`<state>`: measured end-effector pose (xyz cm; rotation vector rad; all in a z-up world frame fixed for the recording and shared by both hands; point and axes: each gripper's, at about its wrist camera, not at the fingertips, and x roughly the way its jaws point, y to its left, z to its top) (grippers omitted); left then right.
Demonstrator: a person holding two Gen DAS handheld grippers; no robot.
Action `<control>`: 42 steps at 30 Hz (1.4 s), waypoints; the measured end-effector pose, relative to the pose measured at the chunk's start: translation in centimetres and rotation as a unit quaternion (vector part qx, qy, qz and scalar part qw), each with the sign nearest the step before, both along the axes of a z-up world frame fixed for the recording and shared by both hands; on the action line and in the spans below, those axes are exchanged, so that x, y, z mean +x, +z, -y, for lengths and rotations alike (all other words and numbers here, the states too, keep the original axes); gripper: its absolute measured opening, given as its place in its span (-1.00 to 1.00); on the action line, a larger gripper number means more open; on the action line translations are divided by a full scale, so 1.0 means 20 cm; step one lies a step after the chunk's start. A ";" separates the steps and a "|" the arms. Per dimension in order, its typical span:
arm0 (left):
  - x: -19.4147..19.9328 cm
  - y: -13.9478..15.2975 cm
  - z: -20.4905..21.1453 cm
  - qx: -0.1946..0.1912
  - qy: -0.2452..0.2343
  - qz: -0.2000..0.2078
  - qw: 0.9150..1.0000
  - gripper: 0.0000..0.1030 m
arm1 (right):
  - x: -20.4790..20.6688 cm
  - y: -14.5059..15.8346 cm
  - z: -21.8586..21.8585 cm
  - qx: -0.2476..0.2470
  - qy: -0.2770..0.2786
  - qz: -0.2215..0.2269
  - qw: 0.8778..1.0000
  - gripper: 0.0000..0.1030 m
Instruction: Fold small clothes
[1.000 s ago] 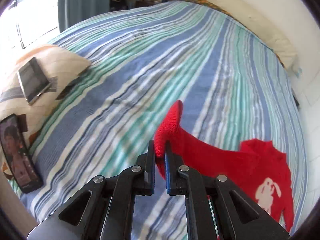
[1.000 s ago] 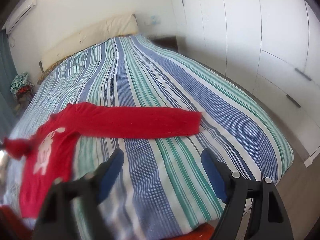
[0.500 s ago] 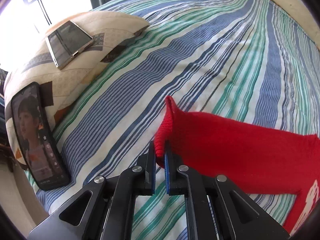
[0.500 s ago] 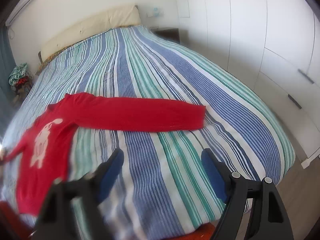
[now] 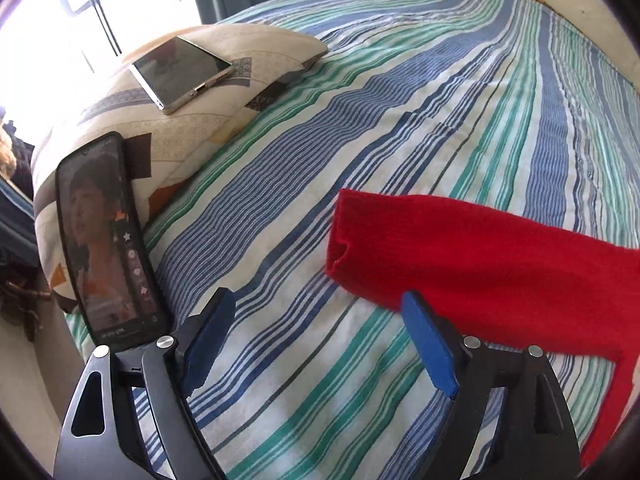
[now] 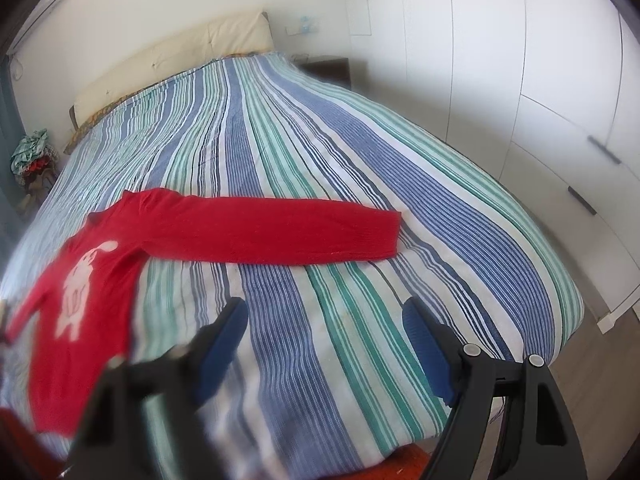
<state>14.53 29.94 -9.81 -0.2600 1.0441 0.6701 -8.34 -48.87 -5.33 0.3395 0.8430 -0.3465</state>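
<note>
Left gripper (image 5: 316, 320) over striped bedspread (image 5: 400, 100), jaws just opened wide; nothing between the blue pads (image 5: 430, 344), only bare cover under them. Red sweater (image 5: 480, 268) sleeve cuff lies flat on the bed just ahead and to the right of the gripper; right finger's tip overlaps the sleeve's near edge in view, contact can't be told.

Left-wrist view, other items: patterned pillow (image 5: 248, 52) at bed's left corner w/ a silver phone (image 5: 180, 72) lying on top, screen dark. Black phone (image 5: 106, 236) w/ lit screen propped against pillow's near side.

Right gripper (image 6: 324, 320) also spread wide, holding nothing, hovering above bed near its foot edge. Left finger blurred in that view.

Right-wrist view: sweater spread on bedspread, body w/ white animal print (image 6: 82, 284) to the left, one sleeve (image 6: 280, 232) stretched straight to the right across the stripes. White wardrobe (image 6: 540, 80) along right side, headboard (image 6: 172, 52) at far end.
</note>
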 end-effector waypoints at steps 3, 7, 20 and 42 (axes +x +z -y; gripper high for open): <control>-0.13 0.10 0.23 -0.002 -0.061 0.029 0.998 0.68 | 0.01 0.00 -0.01 -0.005 0.004 -0.005 1.000 0.54; -0.26 0.19 0.71 -0.032 -0.196 0.051 0.979 0.70 | 0.08 0.05 -0.18 -0.044 0.067 -0.026 0.996 0.54; -0.63 -0.22 1.68 -0.017 -0.452 -0.078 0.888 0.77 | 0.23 -0.32 -1.32 0.049 0.411 -0.180 0.892 0.54; -0.50 0.00 1.47 0.027 -0.369 -0.006 0.929 0.80 | 0.11 -0.20 -0.74 0.105 0.149 -0.010 0.983 0.56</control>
